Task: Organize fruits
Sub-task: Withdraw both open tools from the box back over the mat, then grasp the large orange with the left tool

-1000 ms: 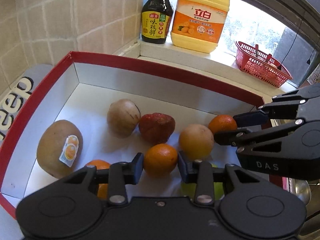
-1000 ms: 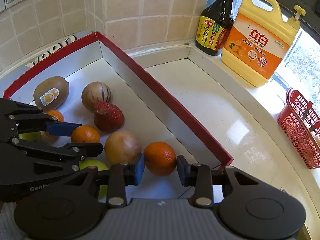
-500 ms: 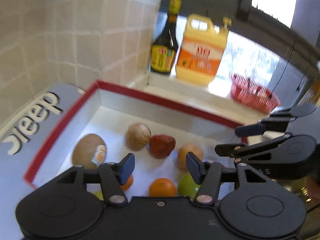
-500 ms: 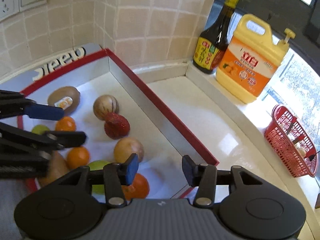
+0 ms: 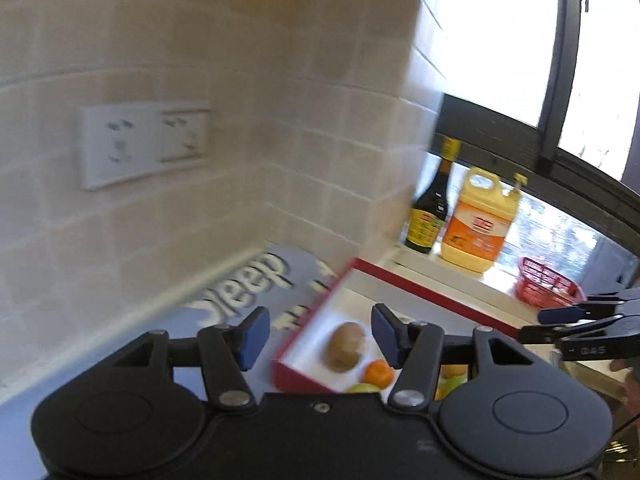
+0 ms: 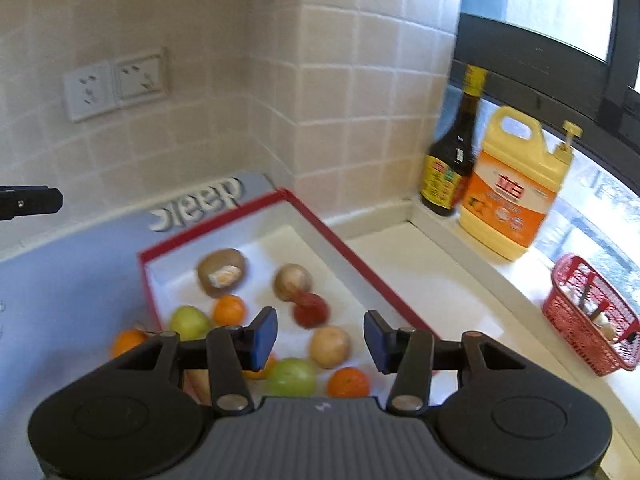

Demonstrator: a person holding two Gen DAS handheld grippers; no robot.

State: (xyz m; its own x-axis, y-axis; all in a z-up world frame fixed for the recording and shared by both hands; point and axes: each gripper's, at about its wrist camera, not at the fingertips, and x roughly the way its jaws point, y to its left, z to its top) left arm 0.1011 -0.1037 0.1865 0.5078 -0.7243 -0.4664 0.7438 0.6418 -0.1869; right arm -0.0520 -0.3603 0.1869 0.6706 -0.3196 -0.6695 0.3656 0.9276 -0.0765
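Both grippers are black plastic with blue pads on the jaws and silver screws at the joints. The left gripper (image 5: 319, 334) has a smooth body; the right gripper (image 6: 320, 338) has a grey ribbed body.

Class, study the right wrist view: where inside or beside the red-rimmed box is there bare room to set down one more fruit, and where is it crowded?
Free: the box's far corner behind the kiwi, and the white counter between box and detergent jug. Crowded: the near half, where the strawberry, green apple and oranges cluster.

"Sleep": grey mat (image 6: 80, 264) | "DAS": right hand-held gripper (image 5: 576, 322) | bottle labels: unreadable
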